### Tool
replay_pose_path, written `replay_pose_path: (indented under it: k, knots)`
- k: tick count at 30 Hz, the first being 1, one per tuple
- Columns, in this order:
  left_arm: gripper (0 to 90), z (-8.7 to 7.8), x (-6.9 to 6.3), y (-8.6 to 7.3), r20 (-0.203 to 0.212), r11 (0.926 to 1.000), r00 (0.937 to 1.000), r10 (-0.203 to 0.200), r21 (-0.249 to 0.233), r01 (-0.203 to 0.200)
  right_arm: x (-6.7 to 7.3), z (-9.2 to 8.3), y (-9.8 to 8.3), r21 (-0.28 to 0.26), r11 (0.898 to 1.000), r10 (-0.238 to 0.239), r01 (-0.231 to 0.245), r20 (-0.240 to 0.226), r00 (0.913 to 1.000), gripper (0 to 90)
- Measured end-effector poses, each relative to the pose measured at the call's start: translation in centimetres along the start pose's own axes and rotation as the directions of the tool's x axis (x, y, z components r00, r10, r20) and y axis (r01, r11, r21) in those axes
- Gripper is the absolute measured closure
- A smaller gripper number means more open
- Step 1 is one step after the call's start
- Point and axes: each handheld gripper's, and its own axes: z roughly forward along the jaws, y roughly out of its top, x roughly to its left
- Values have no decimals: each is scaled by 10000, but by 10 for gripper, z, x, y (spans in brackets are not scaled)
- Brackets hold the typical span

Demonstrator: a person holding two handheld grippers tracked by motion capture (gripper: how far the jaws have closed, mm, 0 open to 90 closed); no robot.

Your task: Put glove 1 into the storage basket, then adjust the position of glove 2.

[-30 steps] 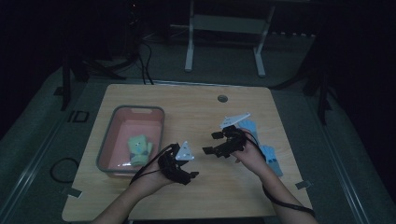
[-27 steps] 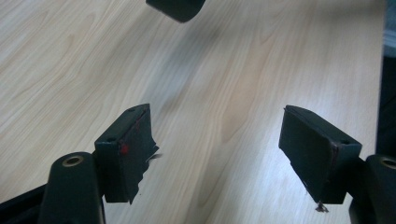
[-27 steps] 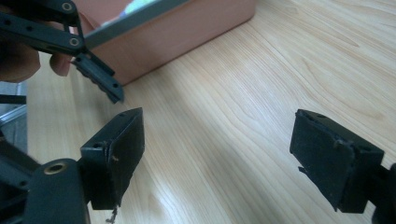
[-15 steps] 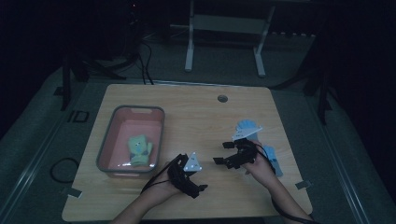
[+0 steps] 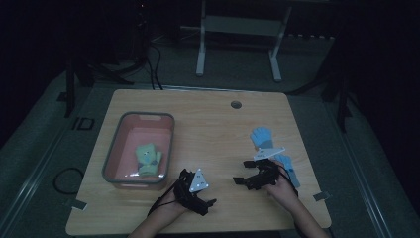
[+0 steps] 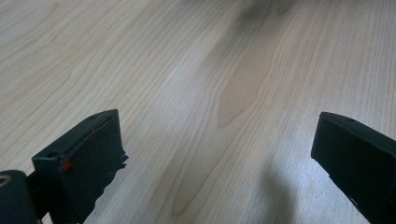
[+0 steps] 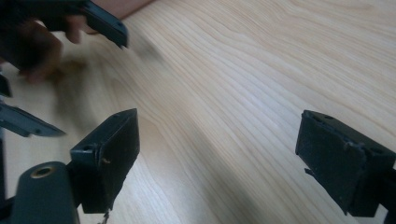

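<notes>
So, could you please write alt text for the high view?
A person's left gripper and right gripper, both open and empty, sit low over a wooden table. A green glove lies in a pink bin; a blue glove lies right.

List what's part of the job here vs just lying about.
Job: blue glove by the right gripper; green glove in the pink bin; left gripper, jaws open.
Lying about: table's grommet hole; floor cable.
</notes>
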Motion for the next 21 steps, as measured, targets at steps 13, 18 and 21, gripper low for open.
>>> replay_pose_path:
  k: [13,18,21]
  knots:
    - [26,-4,-1,-7,-193,9998,9998,-3,-217,-1,-4,-13,-2,-195,9996,-180,198,915,9956,210]
    - [26,-2,-2,-9,-101,9997,9999,-42,-223,40,-16,-25,-2,-443,9990,21,57,1732,9849,299]
    - [26,-3,-2,-9,-102,9995,9999,-74,-295,71,-23,-31,-2,-589,9982,54,83,2279,9737,351]
